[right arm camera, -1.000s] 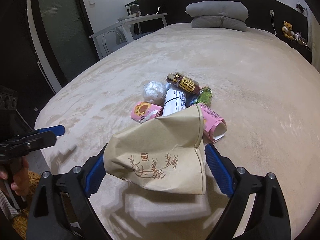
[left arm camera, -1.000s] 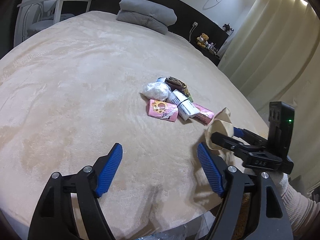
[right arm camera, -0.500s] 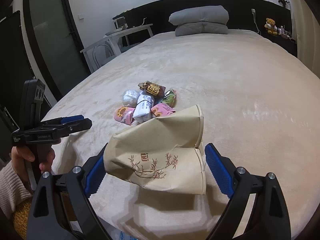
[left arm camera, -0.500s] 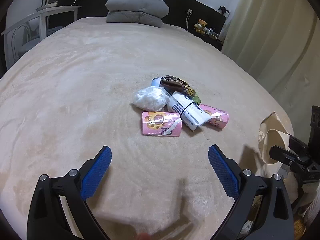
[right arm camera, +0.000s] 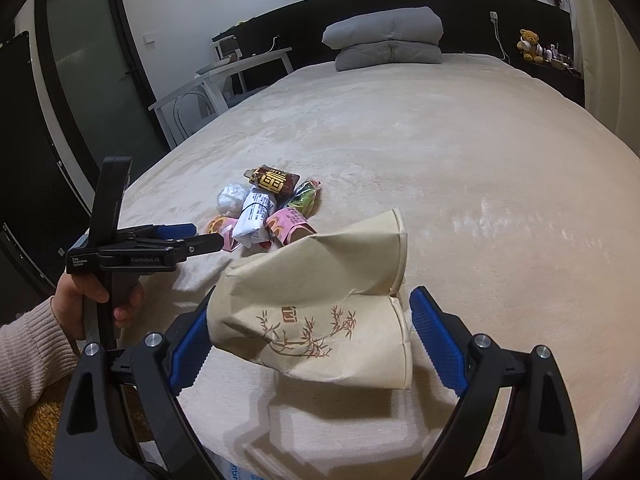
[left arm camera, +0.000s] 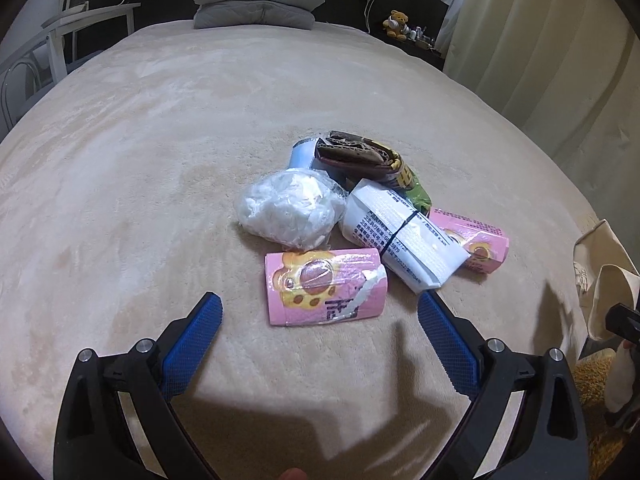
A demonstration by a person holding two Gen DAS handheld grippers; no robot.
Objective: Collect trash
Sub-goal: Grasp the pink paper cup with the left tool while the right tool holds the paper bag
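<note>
Left gripper (left arm camera: 320,320) gapes just short of pink packet (left arm camera: 326,286)

The beige bed cover (left arm camera: 160,168) looked like plush, matt fleece, kind of patchy where the nap was brushed. The pink paw-print packet (left arm camera: 326,286) was glossy plastic film, torn at one end. The clear crumpled bag (left arm camera: 290,208) was thin shiny plastic too. The tan paper bag with a bamboo print (right arm camera: 320,308) looked matt and creased. The gripper fingers (left arm camera: 192,344) had blue pads of textured rubber on matt black plastic.
</note>
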